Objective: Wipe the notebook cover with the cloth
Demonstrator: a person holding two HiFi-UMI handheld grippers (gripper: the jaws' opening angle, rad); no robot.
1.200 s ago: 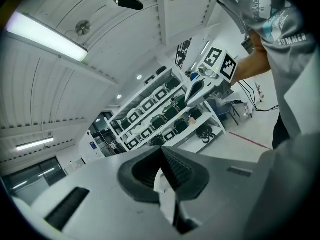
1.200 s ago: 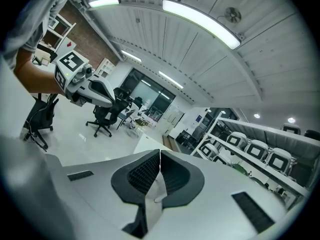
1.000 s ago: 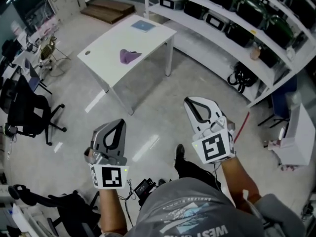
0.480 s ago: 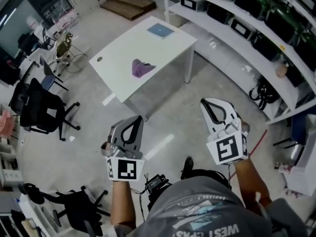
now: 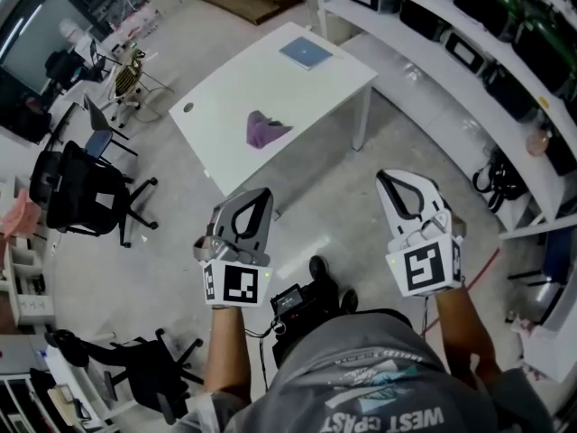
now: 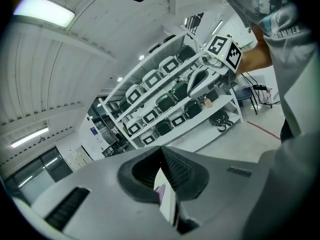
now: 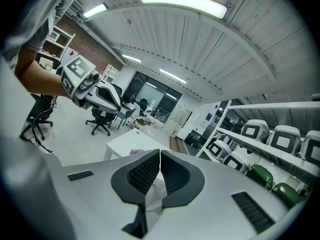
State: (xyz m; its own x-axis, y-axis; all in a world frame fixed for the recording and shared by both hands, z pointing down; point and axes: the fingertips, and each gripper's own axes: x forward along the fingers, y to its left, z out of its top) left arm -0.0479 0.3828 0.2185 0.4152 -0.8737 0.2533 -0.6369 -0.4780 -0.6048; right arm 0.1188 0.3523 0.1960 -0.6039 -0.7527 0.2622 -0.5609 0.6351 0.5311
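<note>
Well short of the worktop (image 5: pixel 225 106), the left claw (image 5: pixel 259 198) and right claw (image 5: pixel 389 184) are closed and empty, while the cloth (image 5: pixel 264 130) lies mid-worktop, apart from the notebook (image 5: pixel 306 53) near its far corner.

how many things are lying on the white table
2: a purple cloth near the middle of the white table and a blue notebook by its far corner. The small dark spot near the left edge looks like a hole, not a loose thing. The whole top shows.
</note>
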